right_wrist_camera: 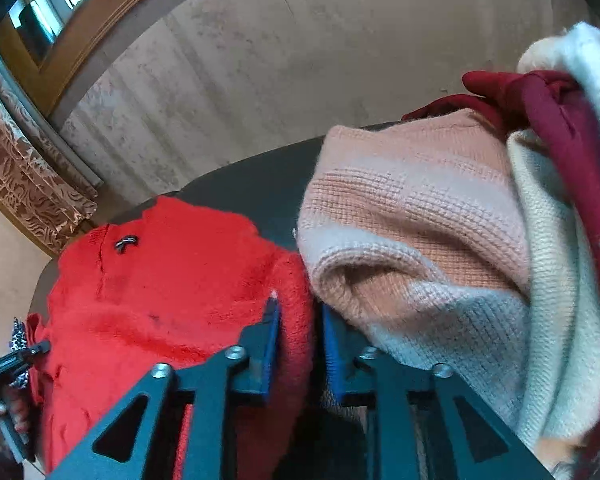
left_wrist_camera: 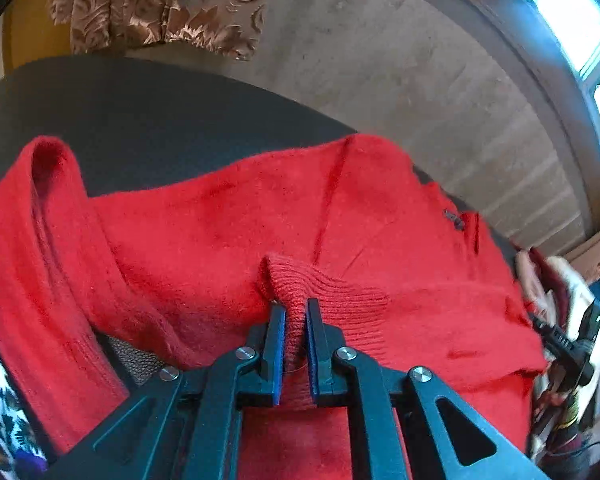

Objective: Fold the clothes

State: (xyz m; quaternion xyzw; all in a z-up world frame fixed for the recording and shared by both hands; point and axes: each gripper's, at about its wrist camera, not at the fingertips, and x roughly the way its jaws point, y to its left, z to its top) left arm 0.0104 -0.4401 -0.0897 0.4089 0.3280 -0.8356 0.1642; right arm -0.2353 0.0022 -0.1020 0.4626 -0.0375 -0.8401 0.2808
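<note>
Here, a fuzzy bright-red knitted sweater [left_wrist_camera: 228, 216] spread over a dark grey worktop [left_wrist_camera: 148, 120], filling the left view from 9 o'clock round to 3 o'clock. Left gripper [left_wrist_camera: 296, 320] clamped on the sweater's ribbed cuff [left_wrist_camera: 320, 284], the blue-lined fingers [left_wrist_camera: 277, 344] pinching a ridge of knit between them at 6 o'clock; cuff resting on top of the body panel, so probably a sleeve drawn inward across the chest. Other sleeve [left_wrist_camera: 48, 248] draped down at 9 o'clock, rolled along its upper edge. Small dark label [left_wrist_camera: 454, 219] at 2 o'clock, near a slit in the knit there.

Right gripper [right_wrist_camera: 298, 320] likewise closed, a thick fold of red edge [right_wrist_camera: 296, 344] nipped between its fingers [right_wrist_camera: 332, 348] at 6 o'clock in the right view. Holding both points at once likely meant to keep the fabric taut and square while a fold is laid.

Just beside that grip, touching the red knit at 3 o'clock: a heap holding a peach-and-pale-grey striped knit [right_wrist_camera: 412, 216], a cream garment [right_wrist_camera: 556, 320] and a dark maroon cloth [right_wrist_camera: 548, 112]. Whether folded or waiting, impossible to tell. Close crowding there a risk of snagging the neighbour.

Stage uncertain: fits a sleeve fold under way or a finished panel about to be doubled.
</note>
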